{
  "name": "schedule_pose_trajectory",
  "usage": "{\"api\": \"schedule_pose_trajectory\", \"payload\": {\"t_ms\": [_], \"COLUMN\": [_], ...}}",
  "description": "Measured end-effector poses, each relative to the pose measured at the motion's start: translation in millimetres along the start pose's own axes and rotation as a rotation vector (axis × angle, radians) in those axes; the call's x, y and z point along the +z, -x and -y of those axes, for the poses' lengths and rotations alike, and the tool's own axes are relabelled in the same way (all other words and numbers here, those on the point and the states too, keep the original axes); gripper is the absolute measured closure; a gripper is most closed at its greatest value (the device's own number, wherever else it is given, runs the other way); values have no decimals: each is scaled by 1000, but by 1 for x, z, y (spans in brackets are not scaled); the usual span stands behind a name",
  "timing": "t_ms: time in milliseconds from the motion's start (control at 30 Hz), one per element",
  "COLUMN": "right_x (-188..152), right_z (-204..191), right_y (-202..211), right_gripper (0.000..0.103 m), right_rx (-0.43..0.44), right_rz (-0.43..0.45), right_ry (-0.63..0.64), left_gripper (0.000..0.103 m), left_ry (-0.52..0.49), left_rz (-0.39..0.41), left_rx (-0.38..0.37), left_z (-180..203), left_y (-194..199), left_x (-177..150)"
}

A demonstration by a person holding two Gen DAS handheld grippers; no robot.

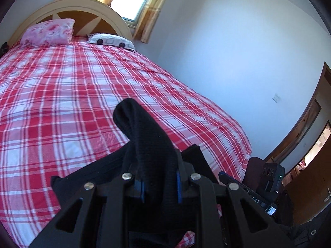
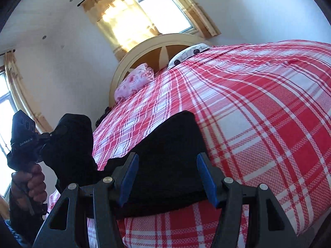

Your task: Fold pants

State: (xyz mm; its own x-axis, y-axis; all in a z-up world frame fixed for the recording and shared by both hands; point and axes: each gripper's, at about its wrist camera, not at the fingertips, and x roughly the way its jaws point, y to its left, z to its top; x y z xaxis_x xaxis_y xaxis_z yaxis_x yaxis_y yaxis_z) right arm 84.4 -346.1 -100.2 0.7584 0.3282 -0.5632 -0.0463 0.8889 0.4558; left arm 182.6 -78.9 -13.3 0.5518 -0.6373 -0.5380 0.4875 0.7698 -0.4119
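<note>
1. The left gripper (image 1: 159,188) has its jaws clamped on a bunched fold of the black pants (image 2: 165,165), lifted off the bed (image 1: 62,103).
2. The right gripper (image 2: 167,179) has its blue pads standing apart, astride the pants lying flat on the red plaid cover; whether they press the cloth cannot be told.
3. A hand (image 2: 29,184) grips the left tool's handle.
4. At the head lie a pink pillow (image 1: 48,32) and a white patterned pillow (image 1: 111,41) below a curved headboard (image 1: 86,6).
5. A curtained window (image 2: 157,8) sits in the pale wall; a wooden door (image 1: 306,124) stands at right.
</note>
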Motion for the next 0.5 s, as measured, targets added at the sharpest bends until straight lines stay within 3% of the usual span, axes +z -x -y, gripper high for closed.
{"api": "schedule_pose_trajectory", "payload": {"t_ms": [500], "right_x": [6], "right_z": [20], "right_y": [6], "right_gripper": [42], "right_rx": [-40], "right_rz": [27], "right_ry": [-66], "left_gripper": [82], "left_ry": [-82], "left_rz": [-118], "left_rx": [-67], "left_z": [58], "left_y": [-78], "left_x": [-4]}}
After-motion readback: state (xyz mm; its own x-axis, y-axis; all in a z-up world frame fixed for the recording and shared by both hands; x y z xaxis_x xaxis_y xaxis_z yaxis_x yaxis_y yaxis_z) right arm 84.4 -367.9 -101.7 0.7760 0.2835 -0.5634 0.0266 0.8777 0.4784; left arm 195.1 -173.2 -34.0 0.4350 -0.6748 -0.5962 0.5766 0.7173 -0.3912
